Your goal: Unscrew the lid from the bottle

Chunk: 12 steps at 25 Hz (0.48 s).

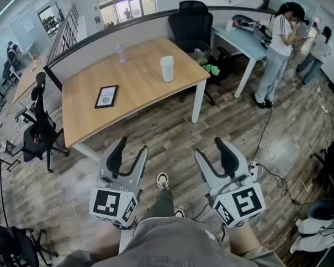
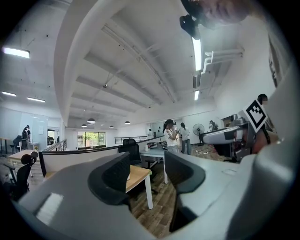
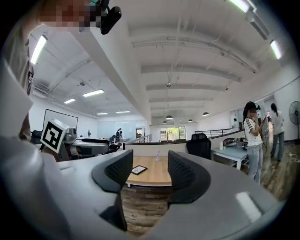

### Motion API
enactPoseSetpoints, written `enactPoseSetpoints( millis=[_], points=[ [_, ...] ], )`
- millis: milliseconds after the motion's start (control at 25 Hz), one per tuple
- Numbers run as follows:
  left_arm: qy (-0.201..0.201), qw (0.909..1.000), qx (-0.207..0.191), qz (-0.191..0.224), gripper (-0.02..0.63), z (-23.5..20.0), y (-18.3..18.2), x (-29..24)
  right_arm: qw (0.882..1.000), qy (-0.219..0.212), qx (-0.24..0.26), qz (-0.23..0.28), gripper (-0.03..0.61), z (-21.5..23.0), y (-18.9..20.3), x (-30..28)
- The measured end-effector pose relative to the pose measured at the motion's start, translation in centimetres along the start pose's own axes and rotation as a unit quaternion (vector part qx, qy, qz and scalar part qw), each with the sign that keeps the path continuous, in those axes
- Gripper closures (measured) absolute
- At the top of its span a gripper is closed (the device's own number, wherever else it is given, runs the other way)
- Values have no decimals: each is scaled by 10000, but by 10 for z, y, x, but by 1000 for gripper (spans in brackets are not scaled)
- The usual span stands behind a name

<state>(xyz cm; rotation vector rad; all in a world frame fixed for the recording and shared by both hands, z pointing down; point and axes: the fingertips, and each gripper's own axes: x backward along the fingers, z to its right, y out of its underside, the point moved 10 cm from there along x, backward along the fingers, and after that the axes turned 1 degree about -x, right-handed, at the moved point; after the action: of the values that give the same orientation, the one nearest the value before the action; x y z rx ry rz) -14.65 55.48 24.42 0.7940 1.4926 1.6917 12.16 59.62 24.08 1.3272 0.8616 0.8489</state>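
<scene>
A wooden table (image 1: pixel 91 107) stands ahead of me, well beyond both grippers. On it are a white cup-shaped container (image 1: pixel 167 68) near the right end and a small clear bottle (image 1: pixel 121 53) by the far edge. The small bottle (image 3: pixel 157 155) also shows far off between the right gripper's jaws. My left gripper (image 1: pixel 132 148) (image 2: pixel 147 161) and right gripper (image 1: pixel 209 148) (image 3: pixel 146 161) hang over the floor in front of the person's body. Both are open with nothing between their jaws. Neither touches anything on the table.
A black-framed tablet (image 1: pixel 106 96) lies on the table's left part. Black office chairs stand at the left (image 1: pixel 39 131) and behind the table (image 1: pixel 191 23). Two people (image 1: pixel 281 49) stand by a grey desk (image 1: pixel 240 39) at the right. A cable (image 1: pixel 268 162) runs across the wooden floor.
</scene>
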Motion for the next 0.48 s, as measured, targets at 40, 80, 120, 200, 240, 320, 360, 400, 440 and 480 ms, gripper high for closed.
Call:
enactPoseSetpoints(
  millis=[40, 80, 120, 200, 240, 320, 360, 400, 440, 480],
  points=[
    [2, 10000, 10, -7, 385, -5, 2, -6, 10000, 17, -5, -4, 360, 3, 1, -6],
    [11, 10000, 11, -9, 383, -9, 3, -14, 10000, 37, -12, -6, 360, 6, 1, -13],
    [27, 10000, 9, -9, 383, -14, 5, -22, 10000, 53, -20, -13, 360, 10, 2, -20],
    [62, 10000, 3, -19, 380, -25, 7, -39, 9999, 77, -35, -54, 360, 20, 3, -37],
    [78, 10000, 5, -29, 377, -31, 7, -49, 9999, 91, -38, -81, 360, 25, 2, -47],
    [98, 9999, 21, -37, 376, -45, 7, -69, 9998, 133, -43, -123, 360, 35, 0, -67],
    [100, 9999, 36, -34, 374, -53, 7, -80, 9998, 162, -43, -137, 360, 40, -2, -78],
    [101, 9999, 54, -33, 370, -61, 8, -89, 9997, 195, -45, -153, 360, 45, -4, -89],
    [109, 9999, 71, -42, 370, -69, 8, -100, 9996, 228, -51, -176, 360, 50, -5, -100],
    [132, 9999, 83, -63, 370, -77, 8, -110, 9994, 260, -60, -207, 360, 55, -7, -111]
  ],
)
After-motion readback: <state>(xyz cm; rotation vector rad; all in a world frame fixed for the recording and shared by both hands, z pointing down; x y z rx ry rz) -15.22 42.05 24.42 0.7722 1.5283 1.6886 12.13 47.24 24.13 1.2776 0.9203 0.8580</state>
